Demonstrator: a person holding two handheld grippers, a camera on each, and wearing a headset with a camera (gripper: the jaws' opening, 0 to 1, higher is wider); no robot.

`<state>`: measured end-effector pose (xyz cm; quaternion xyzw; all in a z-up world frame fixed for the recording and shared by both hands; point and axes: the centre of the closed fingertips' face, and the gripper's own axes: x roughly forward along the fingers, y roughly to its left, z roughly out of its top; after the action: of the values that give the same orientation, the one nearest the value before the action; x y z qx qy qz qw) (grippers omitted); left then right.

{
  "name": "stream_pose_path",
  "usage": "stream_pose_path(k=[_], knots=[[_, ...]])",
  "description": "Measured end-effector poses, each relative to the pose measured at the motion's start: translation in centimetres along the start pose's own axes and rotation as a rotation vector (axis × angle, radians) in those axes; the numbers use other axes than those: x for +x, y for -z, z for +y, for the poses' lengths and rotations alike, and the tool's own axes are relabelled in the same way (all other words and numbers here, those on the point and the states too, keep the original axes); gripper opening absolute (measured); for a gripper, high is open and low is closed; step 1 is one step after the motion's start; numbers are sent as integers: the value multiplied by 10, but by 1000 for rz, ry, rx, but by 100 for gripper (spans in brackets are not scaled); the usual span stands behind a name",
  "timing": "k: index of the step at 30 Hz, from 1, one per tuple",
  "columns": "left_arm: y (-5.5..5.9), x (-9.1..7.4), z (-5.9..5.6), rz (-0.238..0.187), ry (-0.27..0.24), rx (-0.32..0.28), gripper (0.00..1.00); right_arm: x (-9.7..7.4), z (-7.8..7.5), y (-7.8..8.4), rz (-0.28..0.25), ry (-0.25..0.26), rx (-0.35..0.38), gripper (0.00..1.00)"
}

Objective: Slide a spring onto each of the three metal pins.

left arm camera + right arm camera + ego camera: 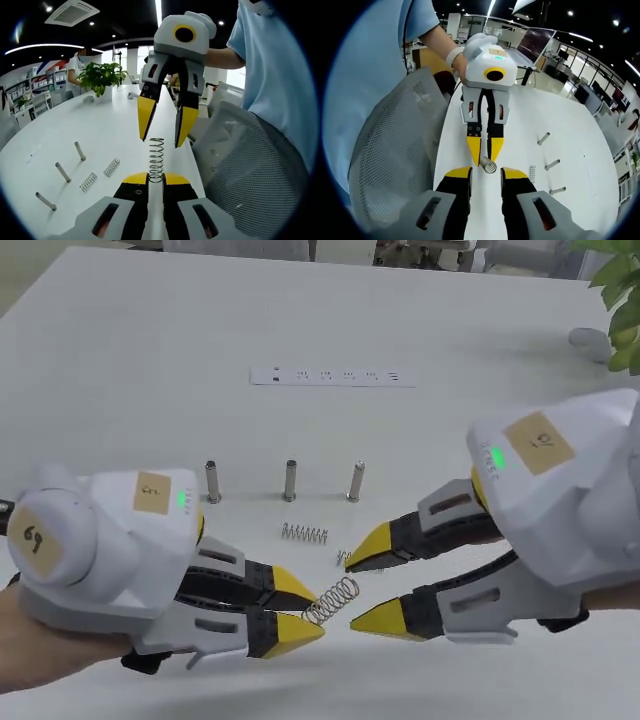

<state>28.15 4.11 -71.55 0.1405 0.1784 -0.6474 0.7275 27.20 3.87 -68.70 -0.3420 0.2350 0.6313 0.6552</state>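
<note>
The left gripper (310,610) has its yellow-tipped jaws pinched tight on one end of a coiled steel spring (331,601), near the front edge of the white bench (150,360) – the coil juts toward the right gripper (364,589), whose jaws stand wide apart and hold nothing, one tip on either side of the spring's free end. Three upright grey metal pins (290,481) stand in a row across the bench's middle. A second loose spring (304,533) lies just in front of the middle pin – a third spring (344,557) lies partly hidden behind the right gripper's upper jaw. A white power strip (332,376) lies toward the far edge
</note>
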Motion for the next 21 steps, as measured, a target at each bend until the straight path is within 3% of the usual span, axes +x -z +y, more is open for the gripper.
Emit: stream_pose_path(k=[2,4,8,21], knots=[[1,0,-1,3,3,2,2,1,0,1,9,-13,1,20],[2,1,-3,13,11,15,2,2,5,-1,16,-66,34,19],[4,2,-6,19,18,18,2,6,3,-3,35,-87,14,13],[0,2,-6,11,13,27,2,19,3,1,76,-139,-1,11]])
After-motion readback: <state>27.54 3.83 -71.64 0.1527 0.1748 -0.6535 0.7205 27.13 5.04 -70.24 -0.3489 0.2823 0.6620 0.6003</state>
